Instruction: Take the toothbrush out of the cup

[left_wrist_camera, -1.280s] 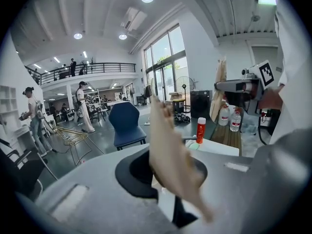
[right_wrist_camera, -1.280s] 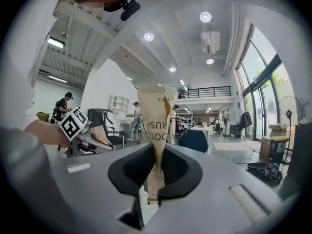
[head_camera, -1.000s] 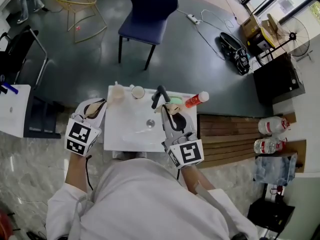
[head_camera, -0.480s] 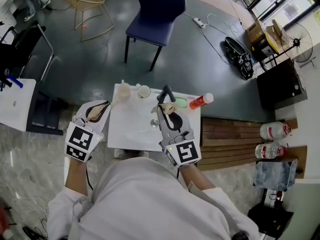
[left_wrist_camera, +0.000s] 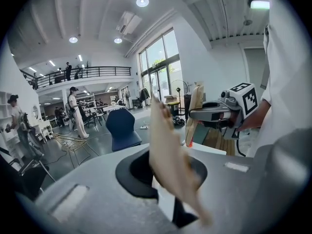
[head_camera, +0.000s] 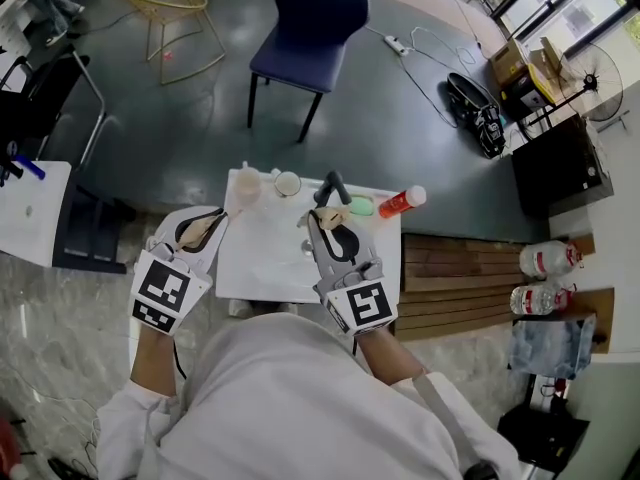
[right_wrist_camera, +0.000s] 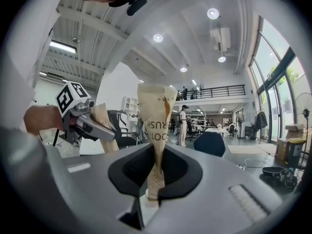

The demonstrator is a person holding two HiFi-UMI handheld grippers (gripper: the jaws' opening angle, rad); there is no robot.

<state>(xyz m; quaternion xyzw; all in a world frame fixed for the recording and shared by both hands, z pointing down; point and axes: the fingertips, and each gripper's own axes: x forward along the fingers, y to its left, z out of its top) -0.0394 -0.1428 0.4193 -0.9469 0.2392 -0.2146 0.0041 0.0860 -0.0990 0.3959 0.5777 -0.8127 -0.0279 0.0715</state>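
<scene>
My left gripper [head_camera: 205, 230] hangs over the left edge of the white washstand [head_camera: 262, 268], shut on a beige paper strip [left_wrist_camera: 168, 150]. My right gripper [head_camera: 325, 218] is over the basin near the black tap [head_camera: 333, 183], shut on a beige paper wrapper [right_wrist_camera: 156, 121] with part of the word toothbrush printed on it. Each gripper shows in the other's view, the right gripper [left_wrist_camera: 214, 113] and the left gripper [right_wrist_camera: 92, 126], facing one another. A small cup [head_camera: 288, 182] and a beige cup [head_camera: 245, 186] stand on the back rim. I can make out no toothbrush in either.
A green soap [head_camera: 360, 206] and a red bottle [head_camera: 403, 201] lie at the washstand's back right. Beyond it stands a blue chair [head_camera: 310, 28]. A wooden bench [head_camera: 460, 268] runs to the right, with water bottles [head_camera: 545, 278] at its end.
Both grippers have drifted a little closer together over the washstand, each still shut on its piece of paper. The left one has come in toward the washstand's edge.
</scene>
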